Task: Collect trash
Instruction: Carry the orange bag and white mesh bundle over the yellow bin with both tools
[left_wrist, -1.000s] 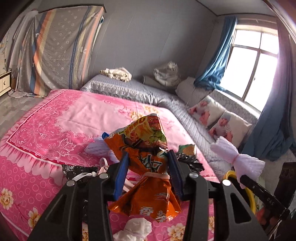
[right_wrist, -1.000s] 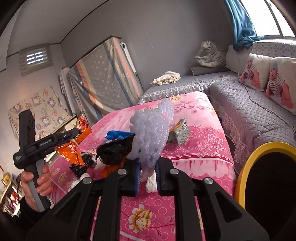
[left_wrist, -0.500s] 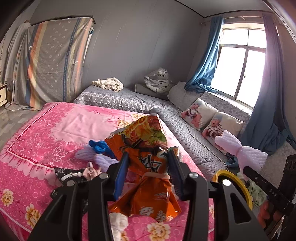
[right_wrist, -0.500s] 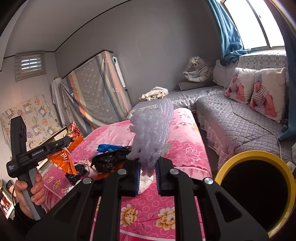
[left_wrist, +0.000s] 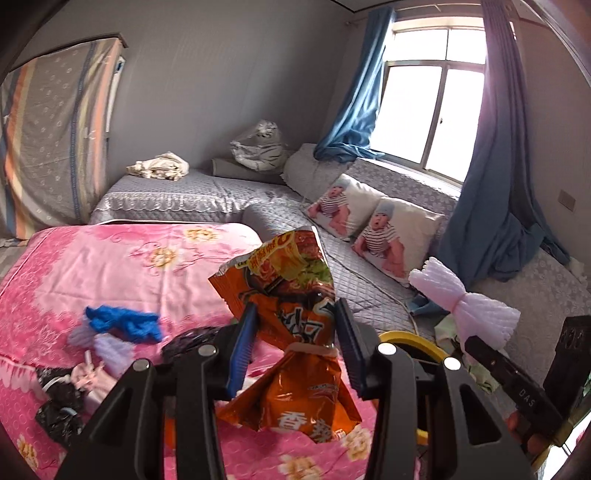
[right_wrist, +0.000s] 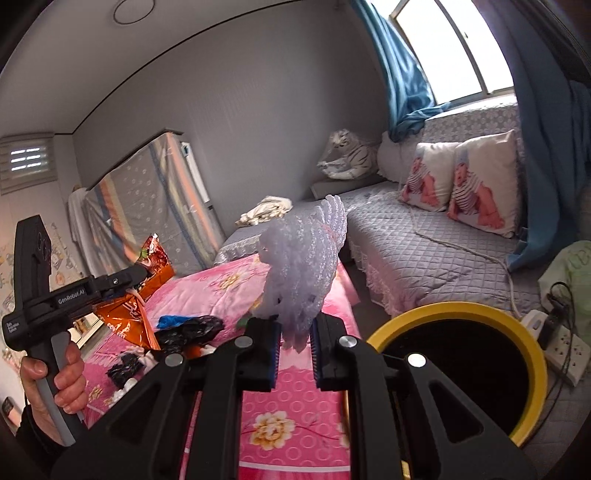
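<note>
Left claw: your left gripper pinches the orange snack bag, raised over the pink bedspread.
Right claw: your right gripper squeezes the white foam net.
Right view only: yellow-rimmed bin near right, wholly visible; your hand.
Writing: "GenRobot.AI" on the left gripper's body; Chinese characters on the bag.

My left hand-held gripper points slightly downward, its pads pinched on an orange wrapper. My right hand-held gripper is nearly closed around a foam net. My left hand wraps the grip handle.
</note>
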